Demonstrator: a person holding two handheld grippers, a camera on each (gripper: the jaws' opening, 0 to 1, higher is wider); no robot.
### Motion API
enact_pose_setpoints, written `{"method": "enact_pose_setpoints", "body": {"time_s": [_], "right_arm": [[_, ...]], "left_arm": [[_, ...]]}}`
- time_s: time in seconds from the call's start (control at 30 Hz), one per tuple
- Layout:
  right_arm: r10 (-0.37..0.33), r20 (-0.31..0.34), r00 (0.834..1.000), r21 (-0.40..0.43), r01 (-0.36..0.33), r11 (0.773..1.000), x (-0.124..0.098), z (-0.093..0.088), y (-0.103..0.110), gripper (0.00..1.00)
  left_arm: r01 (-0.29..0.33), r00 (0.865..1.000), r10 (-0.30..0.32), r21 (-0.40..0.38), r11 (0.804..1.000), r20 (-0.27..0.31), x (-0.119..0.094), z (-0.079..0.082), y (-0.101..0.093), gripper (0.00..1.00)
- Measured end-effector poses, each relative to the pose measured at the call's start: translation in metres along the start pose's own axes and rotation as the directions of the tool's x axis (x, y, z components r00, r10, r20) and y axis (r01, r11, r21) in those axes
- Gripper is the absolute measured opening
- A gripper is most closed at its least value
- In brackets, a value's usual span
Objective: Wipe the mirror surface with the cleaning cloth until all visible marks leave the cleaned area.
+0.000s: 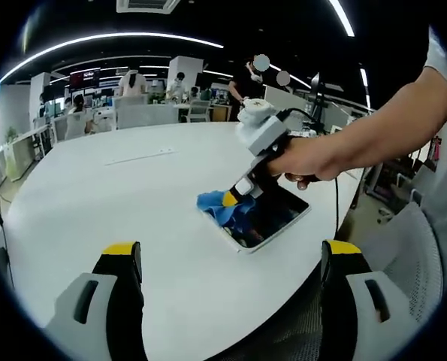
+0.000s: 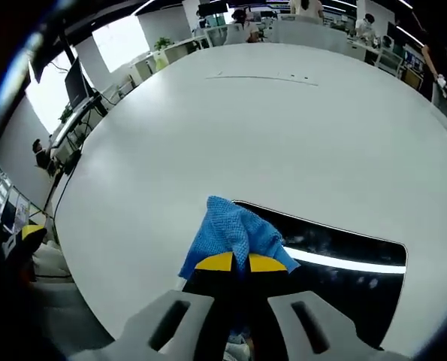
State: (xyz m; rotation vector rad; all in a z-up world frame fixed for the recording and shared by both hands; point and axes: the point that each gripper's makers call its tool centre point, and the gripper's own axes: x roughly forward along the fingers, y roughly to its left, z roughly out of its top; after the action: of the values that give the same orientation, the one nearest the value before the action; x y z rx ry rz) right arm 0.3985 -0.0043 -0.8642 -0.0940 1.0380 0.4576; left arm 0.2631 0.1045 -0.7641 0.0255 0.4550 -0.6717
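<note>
White round table (image 2: 208, 135) carries the dark rectangular mirror (image 2: 343, 263); right gripper (image 2: 242, 263), pinching the blue woven cleaning cloth (image 2: 234, 233), sits at its near-left end, long axis running rightward, marks seemingly ahead; left gripper (image 1: 231, 259) wide, idle.

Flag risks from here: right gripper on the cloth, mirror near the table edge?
1. The flat dark rectangular mirror lies unclamped near the edge of the round white table; a hard stroke toward that edge might slide it off.
2. The right gripper pinches the blue woven cleaning cloth bunched up, so little of it may meet the glass and marks may stay.
3. The open left gripper is not bracing the mirror.
</note>
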Motion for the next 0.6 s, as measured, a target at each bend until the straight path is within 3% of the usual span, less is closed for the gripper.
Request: {"method": "enact_pose_setpoints", "body": {"time_s": [0.13,0.5,0.6], "right_arm": [[-0.002,-0.004,1.0,-0.006,0.002,1.0,0.003,0.006,-0.002,0.0],[-0.005,-0.001,1.0,-0.021,0.005,1.0,0.015,0.024,-0.012,0.0],[-0.006,-0.002,1.0,-0.02,0.006,1.0,0.017,0.026,-0.014,0.0]], "left_arm": [[-0.035,0.999,0.033,0.043,0.998,0.04,-0.002,0.006,0.005,0.99],[-0.047,0.999,0.047,0.061,0.997,0.011,0.0,0.001,0.005,0.99],[-0.025,1.0,0.025,0.047,0.999,0.014,0.0,0.002,0.001,0.99]]}}
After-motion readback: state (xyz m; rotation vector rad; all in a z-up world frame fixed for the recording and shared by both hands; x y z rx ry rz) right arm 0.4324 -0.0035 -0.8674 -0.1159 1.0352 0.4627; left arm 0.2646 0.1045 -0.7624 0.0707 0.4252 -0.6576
